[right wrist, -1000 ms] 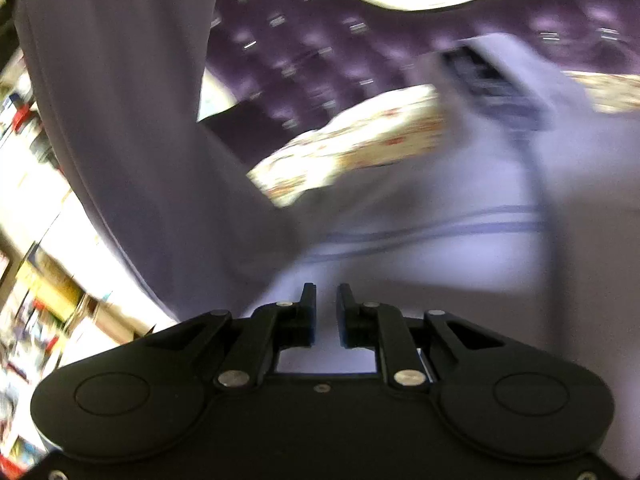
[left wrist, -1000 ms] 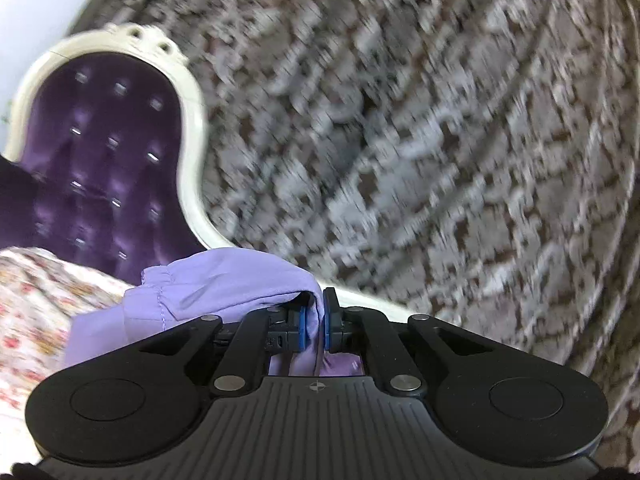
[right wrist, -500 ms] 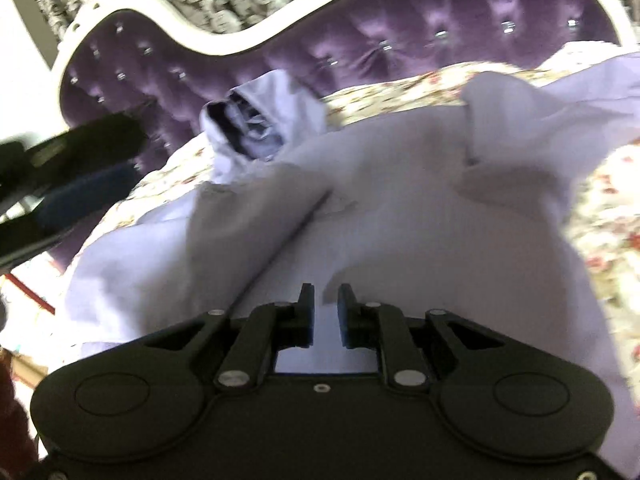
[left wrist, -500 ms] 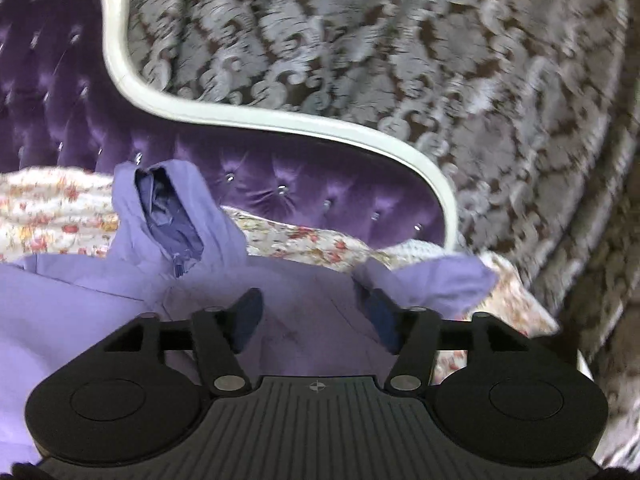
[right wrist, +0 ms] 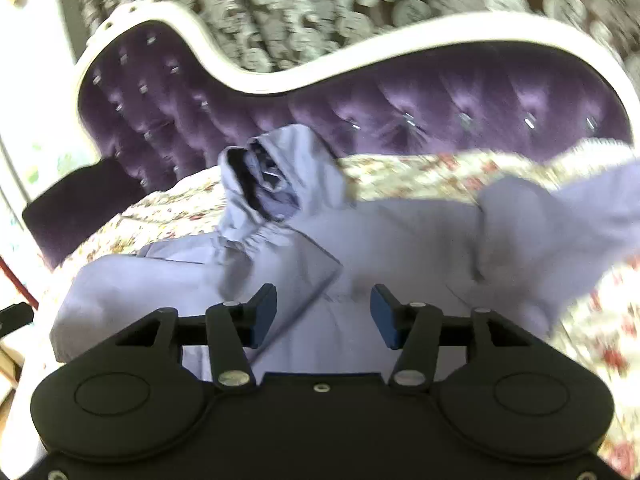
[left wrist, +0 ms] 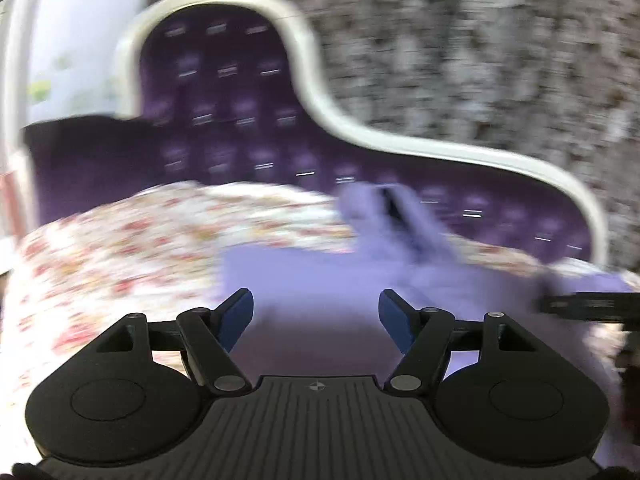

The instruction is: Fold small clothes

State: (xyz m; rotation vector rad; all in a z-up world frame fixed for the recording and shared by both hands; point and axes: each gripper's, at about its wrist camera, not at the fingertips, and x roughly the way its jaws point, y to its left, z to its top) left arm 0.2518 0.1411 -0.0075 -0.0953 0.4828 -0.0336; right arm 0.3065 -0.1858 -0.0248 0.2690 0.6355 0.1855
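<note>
A small lilac hooded jacket (right wrist: 380, 236) lies spread on a floral bedspread (right wrist: 420, 168), its hood (right wrist: 280, 176) toward the headboard and one sleeve (right wrist: 560, 208) out to the right. It also shows, blurred, in the left wrist view (left wrist: 320, 280). My right gripper (right wrist: 323, 312) is open and empty just above the jacket's body. My left gripper (left wrist: 316, 312) is open and empty over the jacket's left part. The right gripper's tip (left wrist: 588, 304) shows at the right edge of the left wrist view.
A purple tufted headboard (right wrist: 400, 100) with a white frame (right wrist: 360, 48) stands behind the bed. Patterned grey wallpaper (right wrist: 320, 0) is above it. The floral bedspread (left wrist: 120, 248) extends to the left of the jacket.
Both grippers have let go of the jacket: the left opened half a second ago, the right just now. The jacket now lies on the bed. The left view has swung left.
</note>
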